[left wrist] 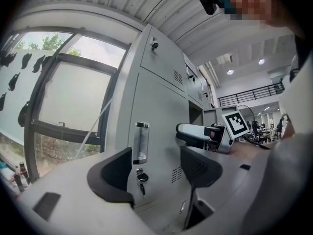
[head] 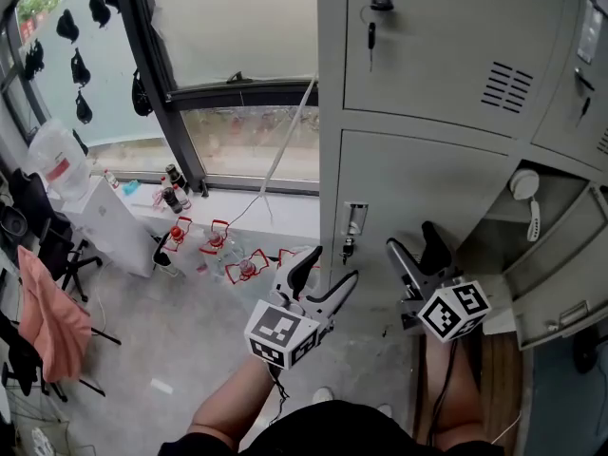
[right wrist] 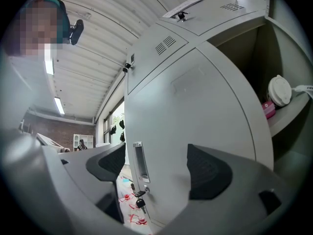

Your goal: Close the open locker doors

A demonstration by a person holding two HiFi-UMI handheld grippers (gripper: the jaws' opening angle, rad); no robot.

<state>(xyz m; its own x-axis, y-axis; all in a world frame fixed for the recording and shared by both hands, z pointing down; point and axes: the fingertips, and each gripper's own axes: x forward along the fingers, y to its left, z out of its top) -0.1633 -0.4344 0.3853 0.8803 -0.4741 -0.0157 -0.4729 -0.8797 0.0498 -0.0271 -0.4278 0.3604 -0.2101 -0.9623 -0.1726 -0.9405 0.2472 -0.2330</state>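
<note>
The left tool [head: 332,266] and right tool [head: 413,237] are both spread and empty, facing a shut grey metal locker door [head: 418,188]. The open grey locker door [head: 556,293] hangs at the head view's lower right. It likely comes next, and the right tool should swing over and push it closed.

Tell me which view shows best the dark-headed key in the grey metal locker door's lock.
The left gripper view: the dark-headed key hangs sharp and central, under the recessed handle. The right gripper view shows it low near the edge; the head view shows it tiny.
</note>
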